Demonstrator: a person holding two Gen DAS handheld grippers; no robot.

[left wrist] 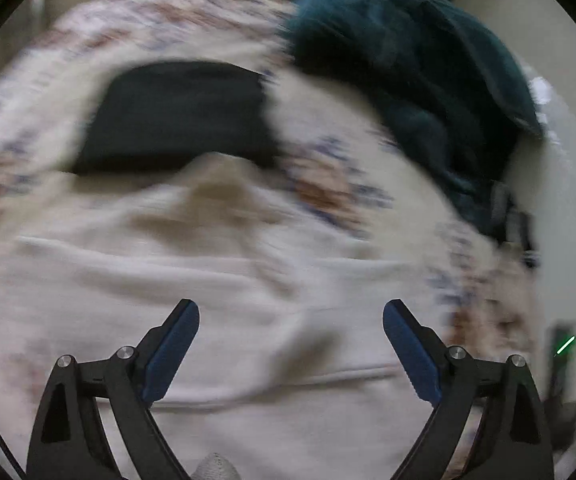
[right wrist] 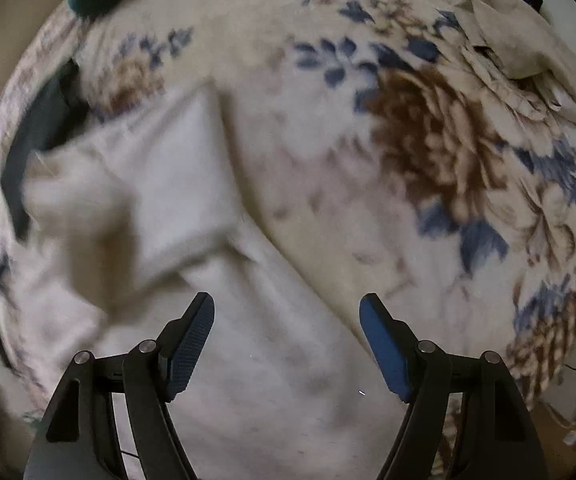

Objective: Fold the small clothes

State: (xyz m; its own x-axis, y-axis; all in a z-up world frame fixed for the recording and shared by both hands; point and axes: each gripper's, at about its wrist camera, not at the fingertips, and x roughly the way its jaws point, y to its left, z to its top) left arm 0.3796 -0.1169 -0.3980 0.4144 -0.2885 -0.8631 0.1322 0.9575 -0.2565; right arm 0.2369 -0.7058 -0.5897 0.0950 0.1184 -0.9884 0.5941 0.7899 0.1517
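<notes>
A white garment (right wrist: 248,340) lies part-folded toward the near edge of the floral blanket (right wrist: 428,152). The fold seems half made, though blur hides its hems. Take the loose edge squarely and lay it flat. The left gripper (left wrist: 291,344) and right gripper (right wrist: 287,340) hang over it, jaws apart and empty. Only the left view shows the folded black garment (left wrist: 176,116); only the right shows the beige heap (right wrist: 504,40).
</notes>
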